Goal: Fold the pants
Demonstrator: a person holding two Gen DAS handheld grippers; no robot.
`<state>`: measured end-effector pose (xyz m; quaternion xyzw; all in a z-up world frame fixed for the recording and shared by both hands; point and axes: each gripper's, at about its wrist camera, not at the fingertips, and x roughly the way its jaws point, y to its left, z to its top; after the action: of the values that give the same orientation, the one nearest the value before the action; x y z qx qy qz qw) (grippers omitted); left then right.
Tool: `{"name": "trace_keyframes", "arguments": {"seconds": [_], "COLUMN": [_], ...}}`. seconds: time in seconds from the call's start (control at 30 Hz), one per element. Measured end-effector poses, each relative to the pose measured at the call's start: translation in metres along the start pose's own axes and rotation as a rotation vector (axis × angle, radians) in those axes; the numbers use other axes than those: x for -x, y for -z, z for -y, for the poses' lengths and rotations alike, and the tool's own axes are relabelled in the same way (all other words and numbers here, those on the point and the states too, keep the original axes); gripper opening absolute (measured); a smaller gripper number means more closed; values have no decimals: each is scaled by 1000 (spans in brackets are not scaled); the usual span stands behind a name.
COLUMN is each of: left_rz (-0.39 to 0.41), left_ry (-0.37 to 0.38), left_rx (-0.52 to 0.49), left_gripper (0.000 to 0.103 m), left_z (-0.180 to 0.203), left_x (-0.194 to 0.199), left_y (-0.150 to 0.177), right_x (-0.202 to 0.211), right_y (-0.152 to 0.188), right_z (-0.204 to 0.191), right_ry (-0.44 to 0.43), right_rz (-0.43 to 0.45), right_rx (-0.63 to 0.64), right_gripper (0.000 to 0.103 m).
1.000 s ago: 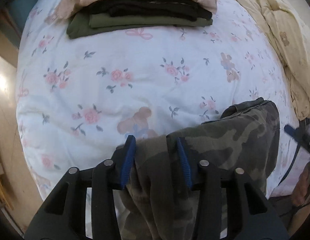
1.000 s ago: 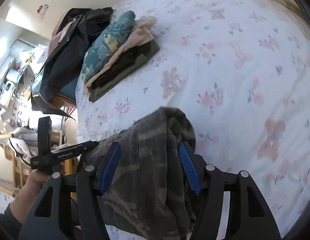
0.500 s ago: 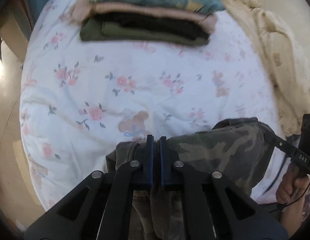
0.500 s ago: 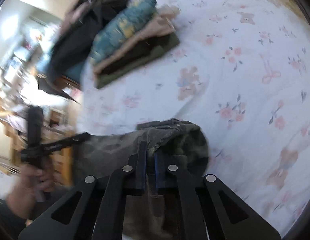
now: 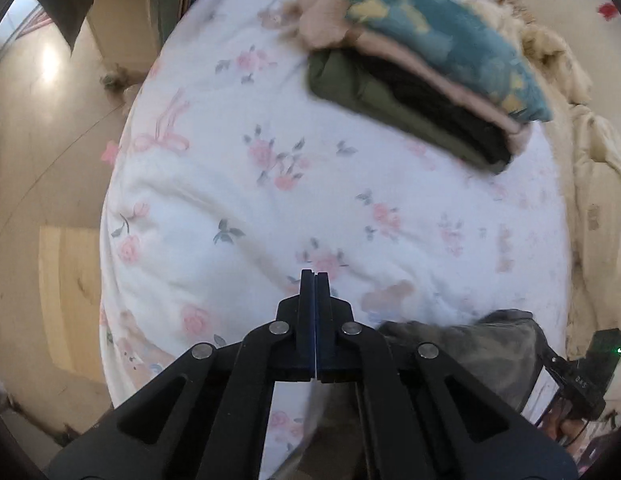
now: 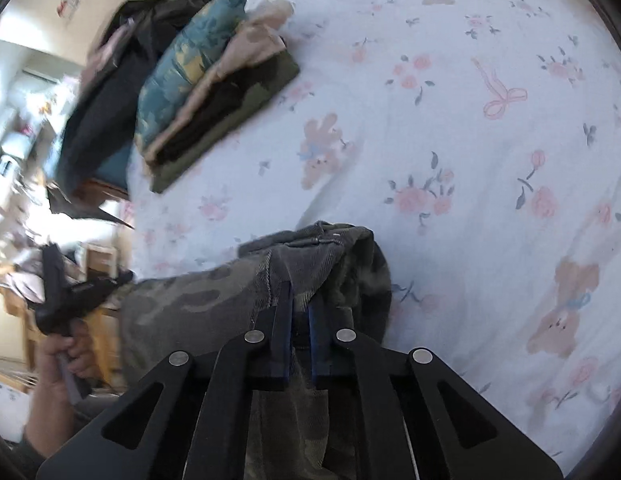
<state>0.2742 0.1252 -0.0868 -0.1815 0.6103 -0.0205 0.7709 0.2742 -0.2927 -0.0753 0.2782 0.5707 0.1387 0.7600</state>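
At the near edge of the bed (image 6: 490,152), right tool (image 6: 300,304) pinches the camo pants (image 6: 214,300); left tool (image 5: 315,280) is closed on nothing.

A bed (image 5: 214,208) fills most of both views, covered by a white sheet (image 6: 490,168) printed with pink roses, bows and small bears. A cream blanket (image 5: 590,152) lies bunched along its far edge in the left wrist view. Beside the bed is a pale, glossy floor (image 5: 38,128) with a bright glare of light (image 5: 48,64) on it. A stack of folded clothes (image 5: 422,76) sits on the sheet. In the right wrist view dark clothing (image 6: 106,92) is heaped past the bed's edge, with a cream wall (image 6: 38,4) behind, a bright lit patch on it, and blurred clutter on wooden furniture (image 6: 98,256) to the left.
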Motion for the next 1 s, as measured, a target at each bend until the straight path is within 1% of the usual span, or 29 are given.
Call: {"name": "trace_keyframes", "arguments": {"seconds": [0.03, 0.07, 0.1, 0.13, 0.17, 0.2, 0.23, 0.27, 0.3, 0.33, 0.4, 0.43, 0.47, 0.53, 0.57, 0.6, 0.63, 0.67, 0.7, 0.73, 0.77, 0.8, 0.83, 0.87, 0.93, 1.0], "left_rz": [32, 38, 26, 1, -11, 11, 41, 49, 52, 65, 61, 57, 46, 35, 42, 52, 58, 70, 100, 125, 132, 117, 86, 72, 85, 98], "left_ry": [28, 91, 149, 197, 204, 206, 230, 242, 224, 212, 190, 154, 123, 84, 78, 80, 83, 49, -19, -75, -85, -51, 14, 55, 61, 107], "left_rx": [-42, -47, -34, -17, -14, -16, -43, -88, -160, -223, -307, -335, -353, -357, -360, -370, -394, -425, -442, -437, -415, -356, -282, -239, -230, -250], "left_gripper": [0, 0, 1, 11, 16, 18, 15, 15, 15, 15, 15, 15, 15, 15, 17, 18, 20, 20, 20, 20, 20, 18, 15, 15, 15, 15], "left_z": [9, 14, 16, 20, 23, 28, 37, 46, 62, 78, 98, 104, 107, 108, 105, 105, 107, 110, 111, 109, 103, 93, 82, 75, 72, 77], "left_x": [10, 15, 17, 17, 17, 22, 27, 28, 30, 30, 23, 18, 11, -2, -2, -3, -3, -3, -2, -3, -3, -2, 0, 3, 14, 29], "left_y": [4, 8, 12, 17, 21, 29, 37, 43, 52, 62, 77, 82, 86, 90, 92, 93, 94, 94, 95, 92, 87, 81, 75, 72, 75, 85], "right_x": [3, 4, 5, 10, 16, 23, 29, 36, 41, 43, 46, 46, 44, 27, 13, 1, -9, -13, -12, -5, -1, 3, 11, 17, 29, 37], "right_y": [2, 3, 3, 3, 3, 5, 6, 9, 13, 15, 20, 21, 23, 20, 19, 19, 18, 14, 11, 7, 5, 3, 2, 3, 7, 17], "right_z": [-3, -7, -10, -17, -24, -31, -37, -45, -53, -57, -67, -71, -73, -72, -67, -60, -48, -38, -33, -28, -26, -23, -20, -22, -30, -47], "right_ry": [1, 9, 24, 57, 78, 101, 113, 125, 132, 124, 138, 165, 158, 113, 120, 139, 155, 179, 212, 296, 326, 301, 231, 204, 172, 62], "right_rz": [7, 10, 16, 34, 55, 85, 106, 138, 166, 175, 199, 215, 213, 135, 91, 67, 66, 72, 87, 125, 136, 135, 135, 146, 169, 144], "right_rx": [12, 21, 33, 60, 92, 126, 151, 193, 228, 245, 288, 299, 314, 316, 301, 290, 265, 237, 227, 220, 216, 202, 166, 155, 157, 175], "right_gripper": [11, 11, 11, 11, 11, 11, 11, 11, 11, 11, 11, 11, 11, 11, 11, 4, 3, 3, 3, 13, 13, 13, 13, 13, 13, 13]}}
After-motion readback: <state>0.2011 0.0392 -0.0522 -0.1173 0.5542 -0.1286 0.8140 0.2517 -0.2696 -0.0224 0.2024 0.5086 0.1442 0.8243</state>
